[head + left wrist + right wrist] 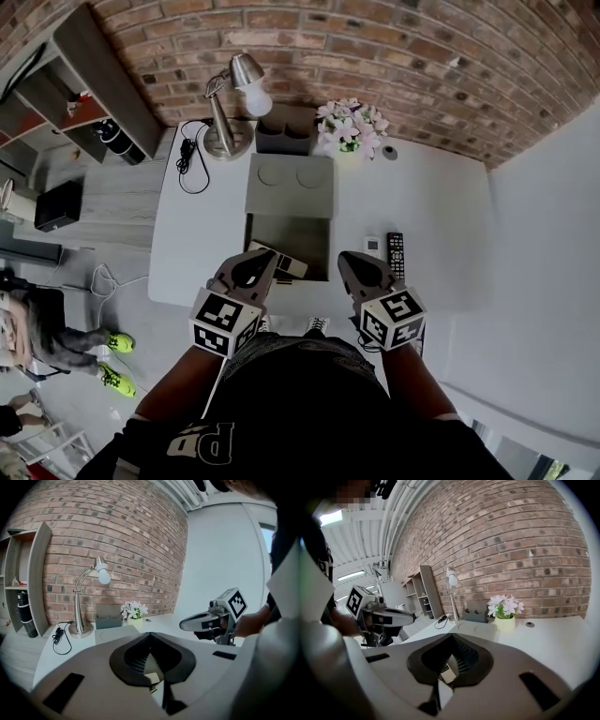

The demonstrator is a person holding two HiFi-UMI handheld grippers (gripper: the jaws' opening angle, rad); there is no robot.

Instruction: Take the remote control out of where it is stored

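Both tongs, left gripper (269, 257) and right gripper (347, 257), are pressed together, pinching nothing. The black remote control (395, 255) lies on the white desk (441, 206) beside the open grey box (300, 230); a careless swing of the right gripper could knock it off the front edge

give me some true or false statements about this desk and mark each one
1. The black rectangular remote control lies on the white table. True.
2. The right gripper is clamped on that remote. False: its jaws are shut on nothing.
3. The silver metal desk lamp lies tipped over. False: it stands upright.
4. The white flowers in a pale pot stand by the brick wall. True.
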